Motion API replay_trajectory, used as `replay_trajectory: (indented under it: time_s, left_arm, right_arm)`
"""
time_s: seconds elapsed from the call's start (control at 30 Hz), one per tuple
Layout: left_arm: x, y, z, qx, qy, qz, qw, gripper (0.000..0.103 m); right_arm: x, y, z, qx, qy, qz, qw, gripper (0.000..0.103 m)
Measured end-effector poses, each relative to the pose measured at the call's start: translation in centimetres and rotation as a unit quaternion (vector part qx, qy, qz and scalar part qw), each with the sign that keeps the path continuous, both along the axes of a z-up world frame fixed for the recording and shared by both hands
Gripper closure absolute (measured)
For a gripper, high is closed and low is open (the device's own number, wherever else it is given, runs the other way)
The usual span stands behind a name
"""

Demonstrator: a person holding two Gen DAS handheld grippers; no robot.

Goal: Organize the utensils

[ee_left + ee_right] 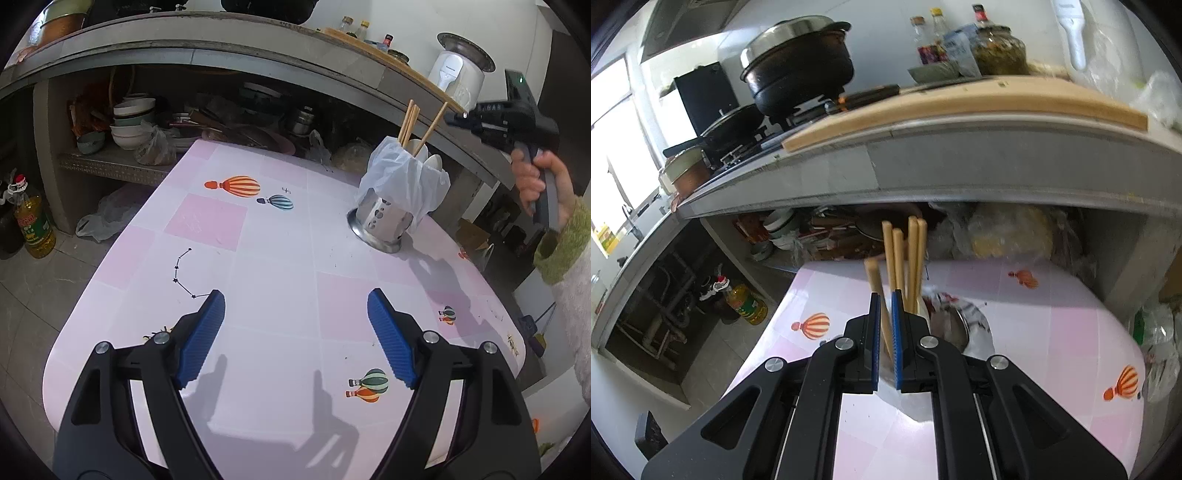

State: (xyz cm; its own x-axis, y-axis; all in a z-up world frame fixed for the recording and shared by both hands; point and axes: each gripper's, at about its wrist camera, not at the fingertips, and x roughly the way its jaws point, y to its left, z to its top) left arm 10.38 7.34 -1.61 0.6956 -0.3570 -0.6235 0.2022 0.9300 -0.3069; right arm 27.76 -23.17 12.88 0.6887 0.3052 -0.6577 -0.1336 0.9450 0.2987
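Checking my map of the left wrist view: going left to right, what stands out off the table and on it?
Yellow oil bottle → stacked white bowls → orange striped balloon print → steel utensil holder with chopsticks → hand holding the right tool.

Wooden chopsticks (406, 125) stand upright in a bag-lined steel holder (384, 218) on the table.

Left tool (295, 299) wide apart over pink table (273, 258) — empty.

Pink checked table (280, 258) with balloon prints, steel utensil holder (384, 219) standing near its far edge
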Motion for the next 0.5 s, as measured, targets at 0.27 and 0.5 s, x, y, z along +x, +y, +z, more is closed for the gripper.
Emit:
replay_trajectory:
  time_s: [0.27,0.5]
  left_arm:
    - [-0.7,-0.2,0.7,0.002,-0.005,0.001,1.0000,0.027]
    - [-1.7,-1.5,1.9,0.004,-0.015,0.002,0.9999,0.020]
  right_arm:
    - [-1.8,-1.4,-1.2,0.022,0.015,-0.023,0.999,0.097]
    - [-10.5,0.1,-0.1,-0.020,-0.044,-0.018,0.999,0.068]
